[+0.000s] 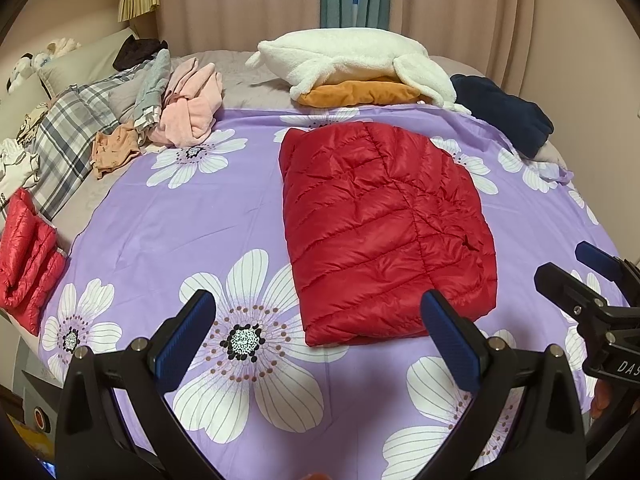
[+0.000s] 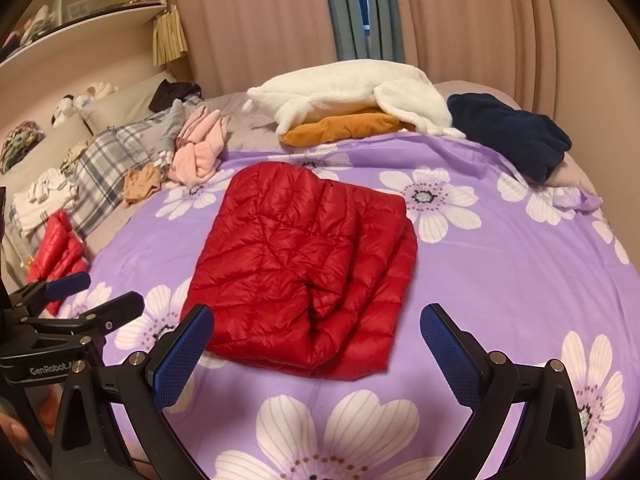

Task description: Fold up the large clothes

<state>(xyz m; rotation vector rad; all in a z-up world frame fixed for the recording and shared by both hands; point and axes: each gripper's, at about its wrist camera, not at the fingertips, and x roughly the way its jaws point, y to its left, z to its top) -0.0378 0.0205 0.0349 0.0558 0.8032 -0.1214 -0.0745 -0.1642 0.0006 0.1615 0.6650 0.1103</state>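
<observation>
With your 2 grippers, left gripper (image 1: 318,334) and right gripper (image 2: 316,346), both spread apart and empty, that slick red quilted puffer jacket (image 2: 304,268) risks springing open if you pinch only its top layer.

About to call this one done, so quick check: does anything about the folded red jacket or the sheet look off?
The red puffer jacket lies folded but skewed: its right side fans into stepped, misaligned layers. A small dark mark sits near its right edge; tear or tag, I can't tell. The far right corner of the purple flowered sheet is rumpled.

A purple flowered sheet (image 1: 168,216) covers the bed. Pink curtains (image 1: 240,4) hang at the far wall, pillows (image 1: 88,60) and stuffed toys (image 1: 24,66) far left.
</observation>
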